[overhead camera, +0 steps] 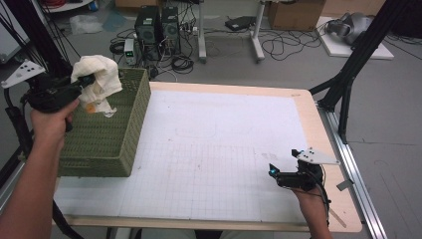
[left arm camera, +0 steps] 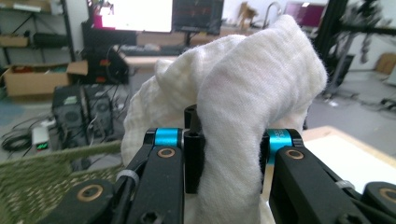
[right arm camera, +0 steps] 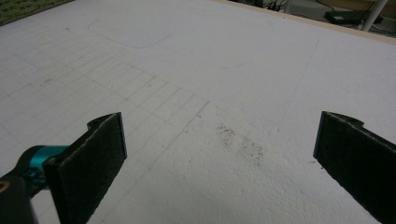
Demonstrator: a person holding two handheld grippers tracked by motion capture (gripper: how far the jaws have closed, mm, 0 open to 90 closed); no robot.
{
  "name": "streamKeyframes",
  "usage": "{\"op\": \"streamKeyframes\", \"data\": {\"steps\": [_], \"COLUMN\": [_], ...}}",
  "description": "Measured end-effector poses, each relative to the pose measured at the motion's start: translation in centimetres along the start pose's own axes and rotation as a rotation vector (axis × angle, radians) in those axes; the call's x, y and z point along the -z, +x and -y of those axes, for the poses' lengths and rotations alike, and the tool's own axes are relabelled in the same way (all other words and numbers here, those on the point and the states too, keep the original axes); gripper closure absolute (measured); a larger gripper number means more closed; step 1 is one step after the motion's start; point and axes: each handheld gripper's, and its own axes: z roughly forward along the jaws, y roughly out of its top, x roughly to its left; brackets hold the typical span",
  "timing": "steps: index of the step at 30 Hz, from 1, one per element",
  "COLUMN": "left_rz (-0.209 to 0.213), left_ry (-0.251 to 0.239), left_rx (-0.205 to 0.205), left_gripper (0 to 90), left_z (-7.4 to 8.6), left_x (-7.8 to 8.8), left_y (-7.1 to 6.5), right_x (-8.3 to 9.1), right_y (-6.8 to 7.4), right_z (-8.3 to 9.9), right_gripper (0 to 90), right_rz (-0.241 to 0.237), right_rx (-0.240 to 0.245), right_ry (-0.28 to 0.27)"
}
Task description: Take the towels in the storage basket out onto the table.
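White cloth (overhead camera: 97, 79) at upper left of frame, bunched in left gripper (overhead camera: 83, 82) above green woven basket (overhead camera: 107, 144). Fingers (left arm camera: 194, 154) clenched on fold. Looks soft, light, floppy; pinch thick fold, thin edge may slip. Right gripper (overhead camera: 281, 172) at lower right over bench (overhead camera: 219, 144), fingers spread, holding nothing.

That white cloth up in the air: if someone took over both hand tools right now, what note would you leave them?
Left gripper: shut on the white cloth, held up above the green woven basket at the table's left edge.
Right gripper: open, nothing between its jaws, low over the white gridded mat near the table's front right.
Done: cloth gripped and clear of the basket.
Left: probably carry it over the mat and set it down; the right gripper could help spread it.
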Motion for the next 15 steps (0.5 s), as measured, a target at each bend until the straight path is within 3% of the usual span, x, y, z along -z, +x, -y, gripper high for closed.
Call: {"op": "streamKeyframes", "data": {"steps": [7, 15], "left_rz": [0.053, 0.182], "left_ry": [-0.04, -0.071], "left_rx": [-0.027, -0.051], "left_gripper": [74.8, 74.9], "left_z": [-1.2, -2.1], "left_x": [0.1, -0.3], "left_y": [-1.8, -4.9], "right_x": [0.0, -0.1], "right_y": [0.2, 0.1], "right_z": [-0.1, -0.1], "right_gripper": [1.5, 1.5], "right_rz": [-0.008, -0.011], "right_rx": [-0.009, -0.002], "right_ry": [0.0, 0.002]}}
